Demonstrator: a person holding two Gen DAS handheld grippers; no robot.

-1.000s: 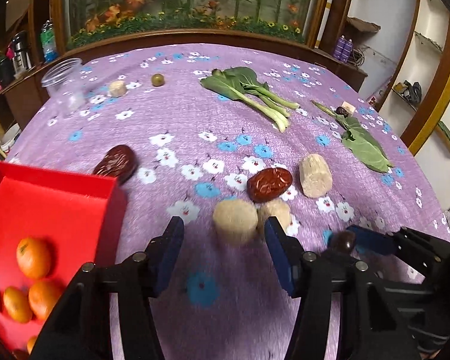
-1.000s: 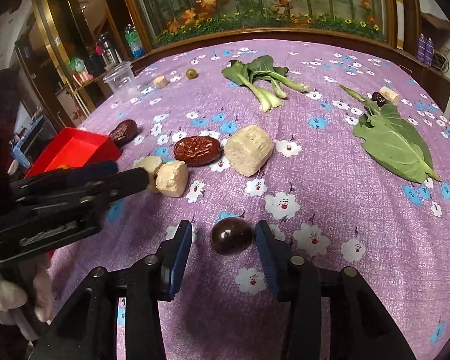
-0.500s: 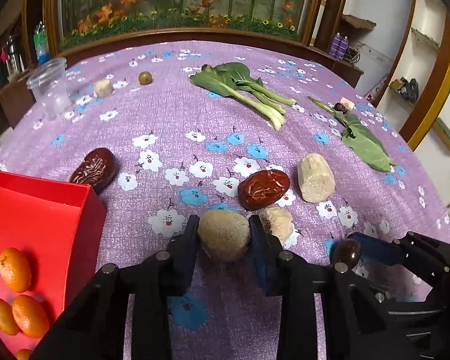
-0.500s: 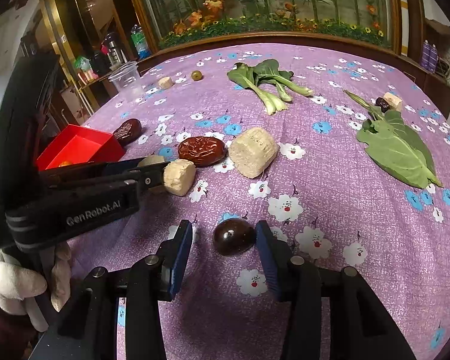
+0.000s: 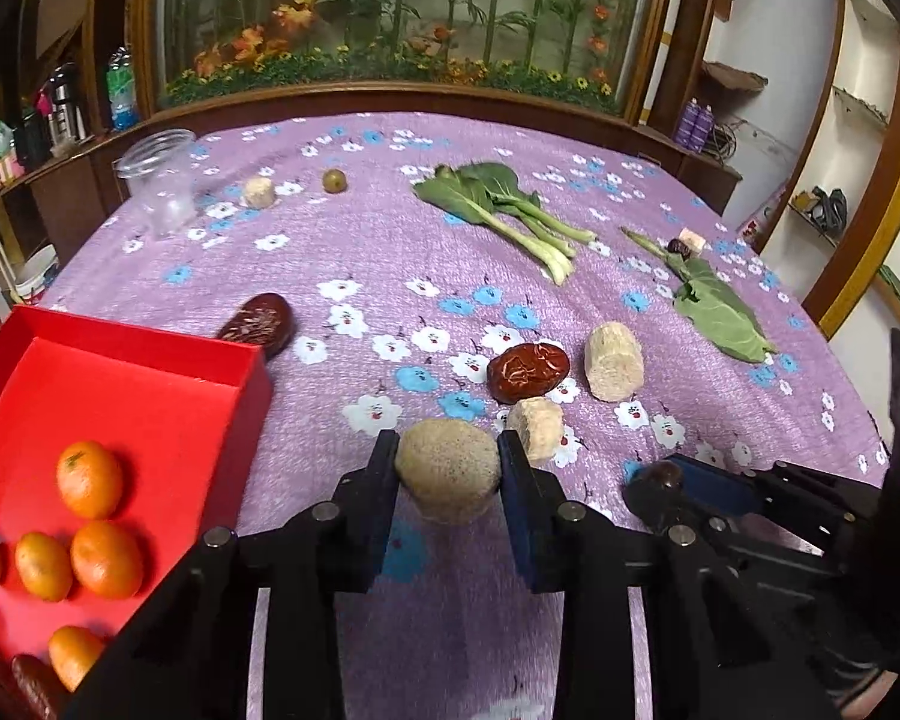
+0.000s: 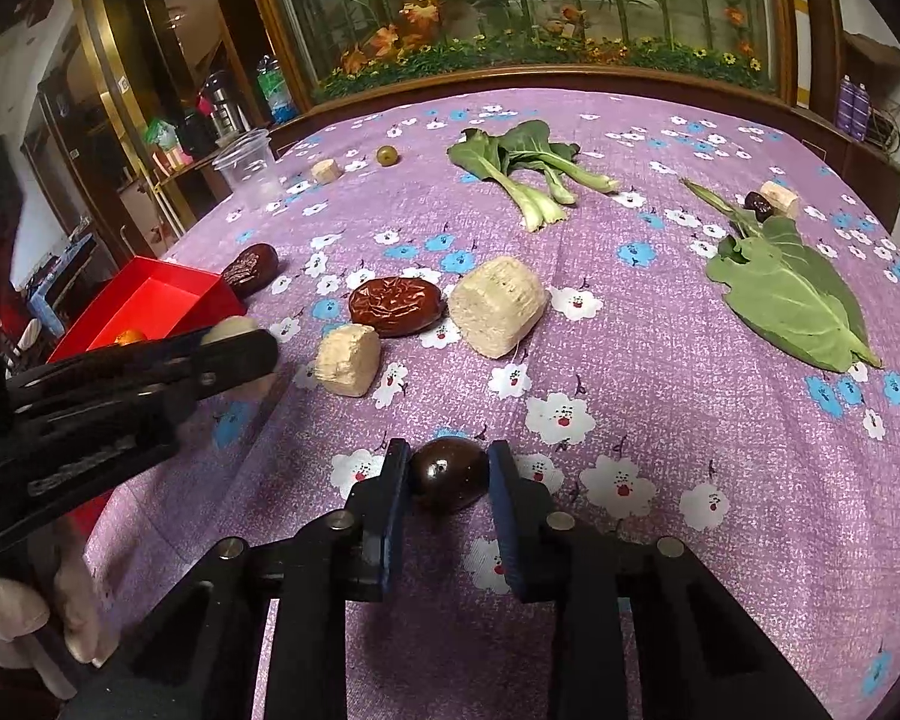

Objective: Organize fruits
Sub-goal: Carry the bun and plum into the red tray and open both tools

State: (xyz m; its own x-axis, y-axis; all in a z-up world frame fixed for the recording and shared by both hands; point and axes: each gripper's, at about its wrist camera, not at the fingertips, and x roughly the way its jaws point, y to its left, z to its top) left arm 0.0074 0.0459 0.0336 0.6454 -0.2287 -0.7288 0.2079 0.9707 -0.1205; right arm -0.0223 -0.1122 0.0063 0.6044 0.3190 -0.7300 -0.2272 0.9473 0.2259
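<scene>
Left tool clamps a beige chunk beside the red tray, whose near end is cut off; right tool pinches a dark fruit.

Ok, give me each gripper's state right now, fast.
Left gripper: closed on the round beige chunk.
Right gripper: closed on the dark glossy fruit.

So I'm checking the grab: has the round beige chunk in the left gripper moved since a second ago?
Yes. The beige chunk has pulled back from the red date and the smaller chunk, now clamped in the left gripper.
</scene>
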